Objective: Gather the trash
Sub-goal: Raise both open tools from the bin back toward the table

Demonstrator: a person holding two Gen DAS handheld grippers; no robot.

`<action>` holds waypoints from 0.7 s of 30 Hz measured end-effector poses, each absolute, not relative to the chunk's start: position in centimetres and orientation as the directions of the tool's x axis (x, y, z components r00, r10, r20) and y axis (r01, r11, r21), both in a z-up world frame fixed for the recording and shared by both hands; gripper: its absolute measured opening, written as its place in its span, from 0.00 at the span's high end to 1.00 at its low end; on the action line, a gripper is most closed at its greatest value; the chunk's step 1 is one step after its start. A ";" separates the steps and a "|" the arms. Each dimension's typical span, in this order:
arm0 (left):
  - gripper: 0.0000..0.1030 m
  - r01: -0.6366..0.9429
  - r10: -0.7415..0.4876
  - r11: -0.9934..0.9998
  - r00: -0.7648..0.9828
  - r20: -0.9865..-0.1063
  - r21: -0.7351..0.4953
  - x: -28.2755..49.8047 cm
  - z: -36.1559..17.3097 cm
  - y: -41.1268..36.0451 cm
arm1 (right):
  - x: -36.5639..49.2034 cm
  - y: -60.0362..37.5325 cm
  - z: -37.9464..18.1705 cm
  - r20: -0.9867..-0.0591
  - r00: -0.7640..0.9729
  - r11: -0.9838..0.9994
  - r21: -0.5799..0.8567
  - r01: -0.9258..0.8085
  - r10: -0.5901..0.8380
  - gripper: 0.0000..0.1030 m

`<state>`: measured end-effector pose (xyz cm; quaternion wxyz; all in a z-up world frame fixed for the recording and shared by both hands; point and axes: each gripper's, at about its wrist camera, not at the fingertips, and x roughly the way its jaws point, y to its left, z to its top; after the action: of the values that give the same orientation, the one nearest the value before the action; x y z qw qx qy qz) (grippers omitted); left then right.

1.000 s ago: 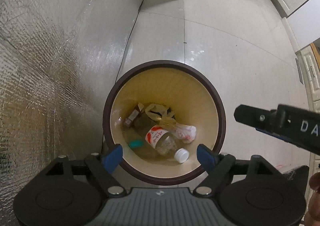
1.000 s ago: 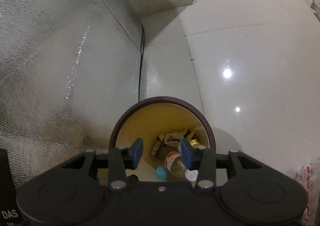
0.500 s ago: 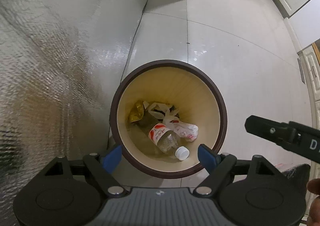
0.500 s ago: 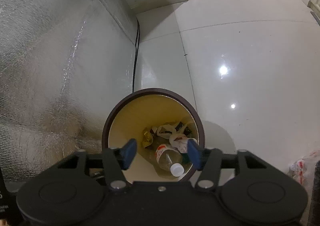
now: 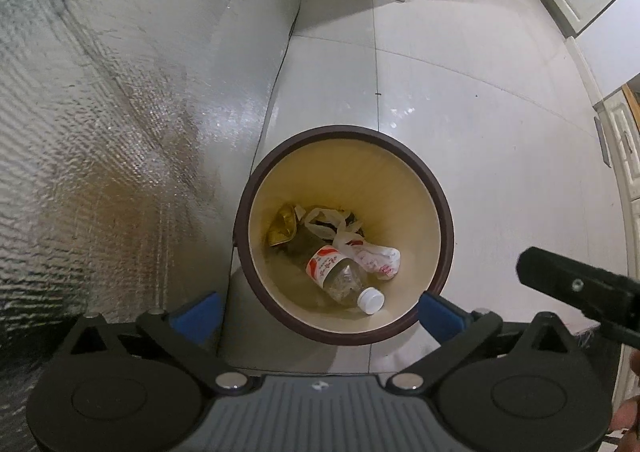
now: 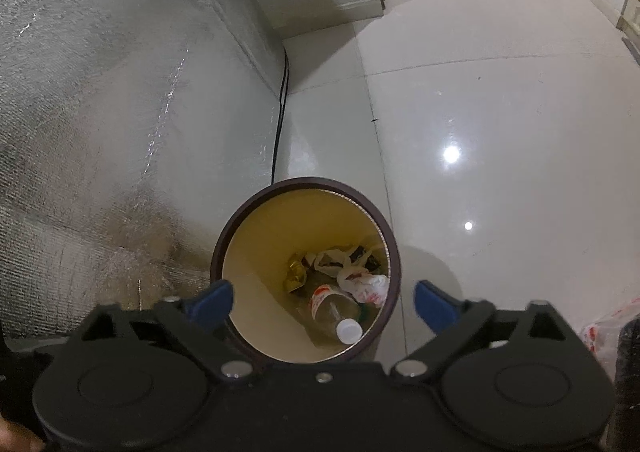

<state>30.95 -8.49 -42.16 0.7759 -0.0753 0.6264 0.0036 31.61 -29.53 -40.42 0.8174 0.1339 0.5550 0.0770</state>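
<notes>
— Largest first?
— Foil-covered wall (image 5: 100, 132) on the left, glossy tiled floor (image 5: 480, 112) on the right. A round bin (image 5: 440, 196) with a brown rim stands beside the wall.
— Contents?
— White plastic bag (image 5: 372, 256), clear bottle (image 5: 340, 276) with a white cap, gold wrapper (image 5: 282, 230) — all at the bottom.
— Tongs?
— Left gripper (image 5: 316, 310) and right gripper (image 6: 322, 302) both spread wide, empty, above the bin.

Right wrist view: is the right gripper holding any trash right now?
No, the right gripper is open with nothing between its blue fingertips, and the plastic bottle lies in the trash bin below.
</notes>
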 end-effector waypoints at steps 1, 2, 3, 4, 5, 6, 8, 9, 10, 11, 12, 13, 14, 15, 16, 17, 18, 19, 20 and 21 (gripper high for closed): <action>0.00 -0.097 -0.079 0.990 0.211 -0.974 -0.101 30.9 -42.0 -8.5 | 31.5 -29.7 -40.3 -0.890 0.370 0.954 0.299 0.029 0.268 0.03; 0.00 -0.094 -0.070 0.991 0.211 -0.975 -0.091 30.8 -41.9 -8.5 | 31.4 -29.7 -40.2 -0.892 0.369 0.956 0.293 0.032 0.261 0.01; 0.00 -0.092 -0.065 0.992 0.212 -0.975 -0.086 30.7 -41.7 -8.5 | 31.2 -29.8 -40.1 -0.893 0.371 0.958 0.285 0.032 0.254 0.00; 0.00 -0.090 -0.060 0.993 0.211 -0.976 -0.080 30.6 -41.5 -8.5 | 31.1 -29.9 -40.0 -0.896 0.372 0.961 0.274 0.029 0.244 0.00; 0.00 -0.088 -0.055 0.993 0.210 -0.976 -0.075 30.5 -41.4 -8.5 | 30.9 -29.9 -39.9 -0.898 0.373 0.964 0.263 0.027 0.234 0.00; 0.00 -0.085 -0.050 0.994 0.211 -0.976 -0.070 30.4 -41.2 -8.5 | 30.8 -30.0 -39.7 -0.900 0.372 0.967 0.254 0.026 0.226 0.00; 0.00 -0.078 -0.041 0.995 0.218 -0.975 -0.059 30.1 -40.8 -8.4 | 30.5 -30.2 -39.6 -0.902 0.369 0.968 0.248 0.023 0.222 0.00; 0.00 -0.075 -0.038 0.996 0.222 -0.974 -0.056 30.0 -40.5 -8.4 | 30.3 -30.4 -39.6 -0.904 0.368 0.969 0.244 0.027 0.218 0.00; 0.00 -0.071 -0.037 0.996 0.226 -0.973 -0.055 29.9 -40.3 -8.4 | 30.2 -30.5 -39.6 -0.906 0.367 0.971 0.239 0.029 0.212 0.00; 0.00 -0.066 -0.037 0.996 0.229 -0.973 -0.053 29.8 -40.0 -8.4 | 30.0 -30.7 -39.6 -0.907 0.367 0.972 0.233 0.033 0.205 0.00; 0.00 -0.060 -0.036 0.997 0.232 -0.972 -0.051 29.7 -39.8 -8.5 | 29.8 -30.8 -39.6 -0.908 0.366 0.973 0.230 0.035 0.202 0.00; 0.00 -0.054 -0.034 0.997 0.235 -0.971 -0.048 29.5 -39.5 -8.5 | 29.6 -30.9 -39.6 -0.909 0.365 0.973 0.228 0.037 0.199 0.00; 0.00 -0.048 -0.032 0.998 0.239 -0.971 -0.045 29.4 -39.2 -8.6 | 29.4 -31.0 -39.6 -0.910 0.366 0.974 0.225 0.037 0.196 0.00; 0.00 -0.042 -0.030 0.998 0.242 -0.970 -0.041 29.2 -38.9 -8.7 | 29.2 -31.1 -39.5 -0.910 0.366 0.974 0.222 0.037 0.193 0.00; 0.00 -0.038 -0.027 0.999 0.246 -0.969 -0.038 29.0 -38.6 -8.8 | 28.9 -31.2 -39.4 -0.911 0.367 0.975 0.218 0.037 0.189 0.00; 0.00 -0.035 -0.026 0.999 0.251 -0.968 -0.036 28.8 -38.3 -8.8 | 28.6 -31.3 -39.2 -0.911 0.369 0.976 0.213 0.037 0.185 0.00; 0.00 -0.031 -0.025 0.999 0.256 -0.966 -0.035 28.6 -38.0 -8.8 | 28.4 -31.4 -39.0 -0.911 0.371 0.977 0.208 0.037 0.180 0.00; 0.00 -0.027 -0.026 0.999 0.261 -0.965 -0.034 28.4 -37.6 -8.8 | 28.0 -31.5 -38.8 -0.910 0.376 0.978 0.203 0.038 0.174 0.00; 0.00 -0.025 -0.026 0.999 0.267 -0.963 -0.034 28.2 -37.2 -8.9 | 27.8 -31.6 -38.5 -0.908 0.381 0.979 0.202 0.039 0.172 0.00; 0.00 -0.022 -0.026 0.999 0.273 -0.962 -0.033 27.9 -36.8 -8.9 | 27.5 -31.8 -38.3 -0.906 0.386 0.978 0.204 0.041 0.173 0.00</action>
<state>27.95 -8.94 -36.82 0.7977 -0.0201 0.6027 -0.0012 27.53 -31.75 -38.28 0.8267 0.0965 0.5528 0.0400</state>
